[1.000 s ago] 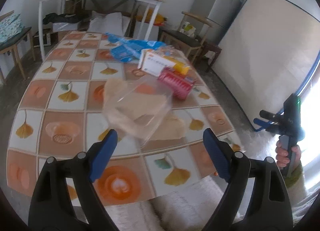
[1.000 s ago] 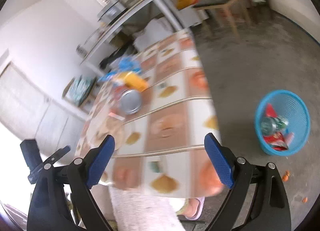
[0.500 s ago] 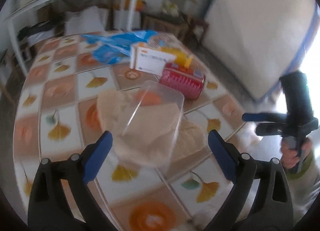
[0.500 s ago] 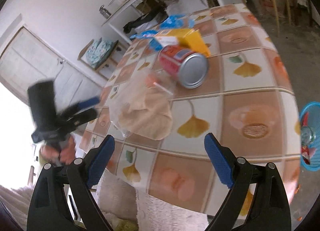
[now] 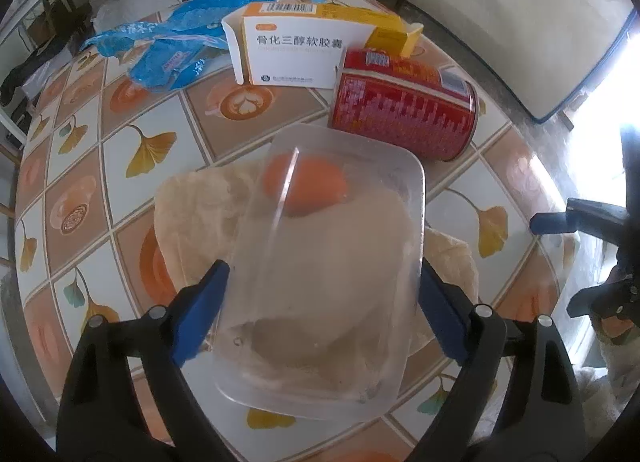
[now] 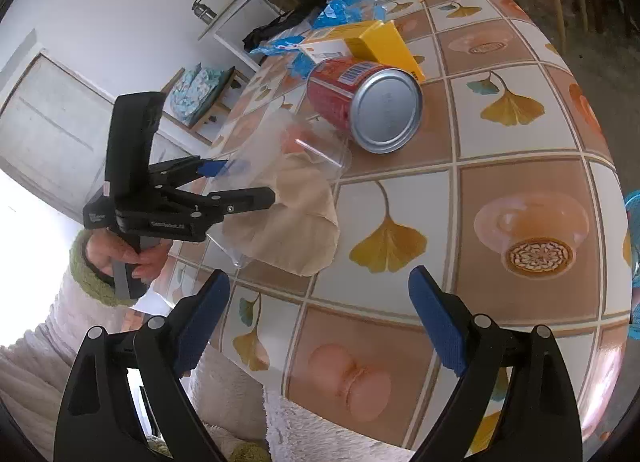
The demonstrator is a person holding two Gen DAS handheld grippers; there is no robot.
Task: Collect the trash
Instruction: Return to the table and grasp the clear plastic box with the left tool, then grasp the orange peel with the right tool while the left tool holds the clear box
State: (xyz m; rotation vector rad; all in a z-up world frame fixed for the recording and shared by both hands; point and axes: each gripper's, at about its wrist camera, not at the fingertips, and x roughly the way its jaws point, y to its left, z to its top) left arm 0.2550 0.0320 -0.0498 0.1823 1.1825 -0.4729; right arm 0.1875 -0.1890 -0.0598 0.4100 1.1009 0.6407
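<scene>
Swooped down over the desk (image 5: 132, 134) since a second ago, left tongs (image 5: 320, 312) now straddling the clear plastic tray (image 5: 320, 262) with its crumpled paper, released, pads flanking the tray's near end, just narrowing but not visibly pressing. Running away from the tongs, tray's long axis. Farther off, red can (image 6: 360, 102) on its side; right tongs (image 6: 314, 324) released, empty, well short.
</scene>
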